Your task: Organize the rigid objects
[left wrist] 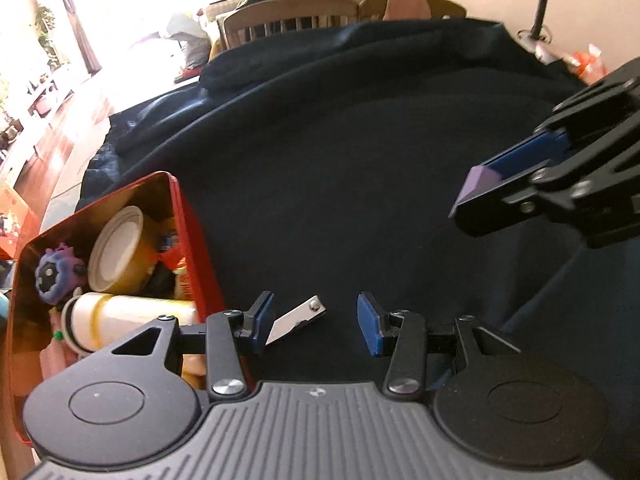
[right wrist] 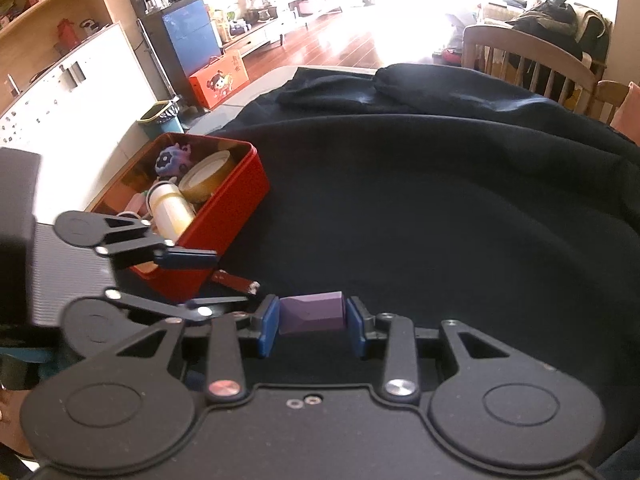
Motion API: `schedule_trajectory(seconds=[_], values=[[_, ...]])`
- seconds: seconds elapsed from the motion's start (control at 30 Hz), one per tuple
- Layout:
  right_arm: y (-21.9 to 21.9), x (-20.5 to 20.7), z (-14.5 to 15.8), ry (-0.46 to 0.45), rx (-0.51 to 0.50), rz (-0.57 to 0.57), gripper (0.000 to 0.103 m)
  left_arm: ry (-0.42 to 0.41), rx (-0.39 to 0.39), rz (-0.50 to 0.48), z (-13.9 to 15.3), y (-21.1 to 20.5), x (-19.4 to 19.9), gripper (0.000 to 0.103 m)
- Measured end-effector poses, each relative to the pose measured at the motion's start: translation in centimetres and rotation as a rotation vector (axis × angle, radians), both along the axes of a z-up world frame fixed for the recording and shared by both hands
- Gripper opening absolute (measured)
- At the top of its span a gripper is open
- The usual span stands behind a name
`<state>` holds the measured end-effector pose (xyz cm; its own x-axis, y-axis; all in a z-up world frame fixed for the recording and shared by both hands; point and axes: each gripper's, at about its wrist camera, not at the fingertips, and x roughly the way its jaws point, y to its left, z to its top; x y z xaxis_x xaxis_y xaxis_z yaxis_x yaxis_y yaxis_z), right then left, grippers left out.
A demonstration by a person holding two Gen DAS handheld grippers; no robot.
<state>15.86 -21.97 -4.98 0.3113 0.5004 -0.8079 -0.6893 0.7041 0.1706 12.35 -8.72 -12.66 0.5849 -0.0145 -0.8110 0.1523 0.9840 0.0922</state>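
Observation:
A red tin box [left wrist: 200, 256] [right wrist: 236, 200] stands on the dark cloth at the left. It holds a tape roll [left wrist: 120, 250] [right wrist: 208, 176], a white and yellow bottle [left wrist: 120, 316] [right wrist: 170, 208] and a purple toy [left wrist: 56, 272] [right wrist: 172, 160]. My left gripper [left wrist: 316, 320] [right wrist: 212, 280] is open over a silver nail clipper [left wrist: 298, 318] [right wrist: 236, 282] that lies on the cloth beside the box. My right gripper [right wrist: 312, 316] [left wrist: 476, 196] is shut on a purple block [right wrist: 312, 314] [left wrist: 480, 182], held above the cloth to the right.
A dark blue cloth [left wrist: 360, 160] [right wrist: 440, 200] covers the table, bunched in folds at the far side. Wooden chairs [left wrist: 288, 16] [right wrist: 528, 60] stand behind it. A desk lamp [left wrist: 544, 12] is at the far right.

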Motion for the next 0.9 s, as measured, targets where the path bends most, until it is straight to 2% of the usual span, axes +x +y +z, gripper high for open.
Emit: schedule_trajectory(seconds=[0.17,0.33,0.4,0.5,0.8,0.9], values=[[-1.1,1.1,-0.7,0.019,-0.004,0.020,0.036,0.021,0.019,0.047,-1.8,-1.1,1.0,0.044],[-1.8,1.9,-1.3,0.035,-0.003,0.045,0.036,0.013,0.048,0.069,-2.3,-1.8,0.9,0.044],[-2.0,2.2,-1.4,0.042,0.000,0.053,0.036,0.010,0.038,0.078,-2.4,-1.7,0.8,0.043],[-2.4,2.4,-1.6,0.048,0.008,0.063,0.036,0.007,0.019,0.090,-2.4,-1.7,0.4,0.033],[-3.0,2.8,-2.0,0.068,0.031,0.088,0.036,0.048,-0.032,0.126,-2.0,-1.6,-2.6,0.033],[-3.1,2.9,-2.0,0.073,0.039,0.095,0.036,0.051,-0.056,0.182,-1.2,-1.1,-3.7,0.033]])
